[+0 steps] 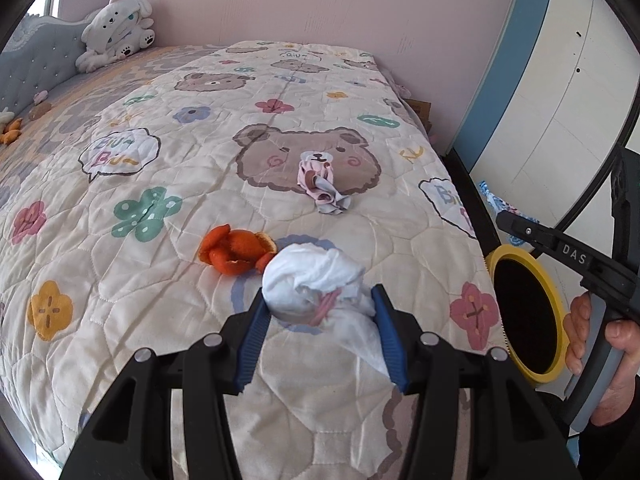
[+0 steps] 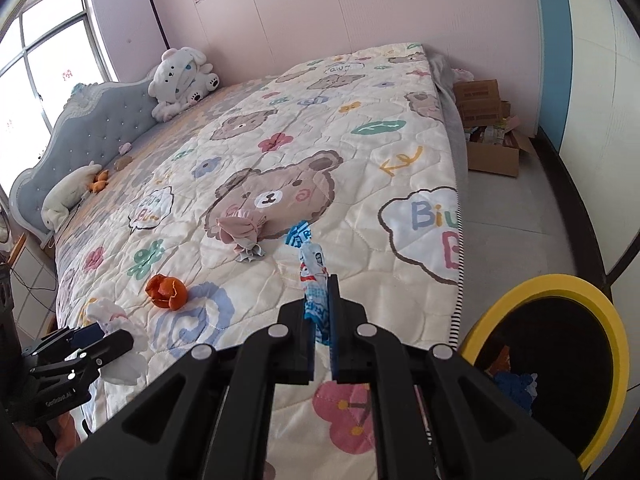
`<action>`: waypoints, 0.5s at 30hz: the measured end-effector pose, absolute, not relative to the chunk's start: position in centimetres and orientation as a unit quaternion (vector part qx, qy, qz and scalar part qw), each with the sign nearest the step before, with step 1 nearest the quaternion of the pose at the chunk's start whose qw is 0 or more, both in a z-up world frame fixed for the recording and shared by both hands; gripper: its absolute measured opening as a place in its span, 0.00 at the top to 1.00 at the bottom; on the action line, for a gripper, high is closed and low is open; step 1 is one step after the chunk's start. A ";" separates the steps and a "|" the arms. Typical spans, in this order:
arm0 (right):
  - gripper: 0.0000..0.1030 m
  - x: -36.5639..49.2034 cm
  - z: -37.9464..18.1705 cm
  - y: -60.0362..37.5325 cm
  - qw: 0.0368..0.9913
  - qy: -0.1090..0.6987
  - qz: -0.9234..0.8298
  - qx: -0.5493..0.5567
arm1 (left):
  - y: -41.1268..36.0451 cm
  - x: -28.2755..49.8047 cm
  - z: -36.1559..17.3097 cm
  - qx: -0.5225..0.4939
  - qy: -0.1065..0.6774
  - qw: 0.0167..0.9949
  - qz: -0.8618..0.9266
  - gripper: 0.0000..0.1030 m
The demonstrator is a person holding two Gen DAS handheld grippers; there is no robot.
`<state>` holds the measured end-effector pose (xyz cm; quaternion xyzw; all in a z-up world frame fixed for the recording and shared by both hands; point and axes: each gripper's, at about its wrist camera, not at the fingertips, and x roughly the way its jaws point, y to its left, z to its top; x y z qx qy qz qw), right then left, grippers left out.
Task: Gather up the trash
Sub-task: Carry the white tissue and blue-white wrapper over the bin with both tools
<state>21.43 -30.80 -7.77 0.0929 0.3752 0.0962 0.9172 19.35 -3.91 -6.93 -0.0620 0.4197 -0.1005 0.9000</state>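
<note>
1. Left claw [image 1: 318, 320]: blue pads pinch a crumpled white tissue wad [image 1: 316, 284] just above the quilt; the wad bulges ahead of the tips, a loose tail trailing back past the right pad.
2. Right claw [image 2: 322, 312]: pads pressed together on a blue-and-white printed wrapper [image 2: 314, 276]; its long axis stands roughly upright, top end leaning slightly left. A hand [image 1: 596, 344] grips the handle, claw angled down toward the bed.
3. Yellow-rimmed bin [image 2: 560, 284]: beside the bed's near right corner on the floor, mouth open, dark inside, some scraps within.
4. Orange peel [image 1: 236, 250]: lies on the quilt just left of the wad.
5. Pink-grey cloth bundle [image 1: 320, 186]: farther on, over a printed bear face.
6. Quilt [image 1: 160, 184]: mostly bare beyond; right edge drops to open floor.
7. White plush toy [image 1: 116, 28]: at the headboard, against the wall.
</note>
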 end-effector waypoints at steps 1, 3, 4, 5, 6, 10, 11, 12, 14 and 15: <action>0.95 21.1 -7.6 -31.3 0.918 0.374 0.093 0.094 | -4.4 19.3 -6.7 -0.058 0.418 0.901 -0.104 0.53; 0.95 20.3 -7.3 -32.5 0.920 0.369 0.085 0.098 | -5.2 19.4 -6.4 -0.052 0.415 0.901 -0.111 0.53; 0.95 20.0 -7.2 -33.0 0.921 0.367 0.082 0.100 | -5.7 19.4 -6.3 -0.049 0.415 0.901 -0.115 0.53; 0.95 19.6 -7.1 -33.6 0.922 0.366 0.078 0.102 | -6.3 19.4 -6.1 -0.047 0.414 0.901 -0.120 0.53; 0.95 19.3 -7.0 -34.1 0.923 0.364 0.075 0.104 | -6.7 19.5 -6.1 -0.044 0.413 0.901 -0.124 0.53; 0.95 18.0 -6.5 -36.4 0.926 0.357 0.059 0.112 | -9.0 19.7 -5.7 -0.033 0.412 0.899 -0.142 0.53; 0.95 17.8 -6.4 -36.9 0.926 0.355 0.055 0.113 | -9.5 19.7 -5.6 -0.030 0.411 0.900 -0.145 0.53; 0.95 17.4 -6.4 -37.4 0.927 0.354 0.051 0.114 | -10.0 19.7 -5.5 -0.029 0.409 0.900 -0.149 0.53; 0.95 16.9 -6.3 -38.5 0.928 0.351 0.043 0.117 | -11.0 19.8 -5.3 -0.027 0.407 0.899 -0.157 0.53; 0.95 16.5 -6.2 -39.2 0.929 0.349 0.039 0.121 | -11.4 19.8 -5.2 -0.025 0.407 0.899 -0.161 0.53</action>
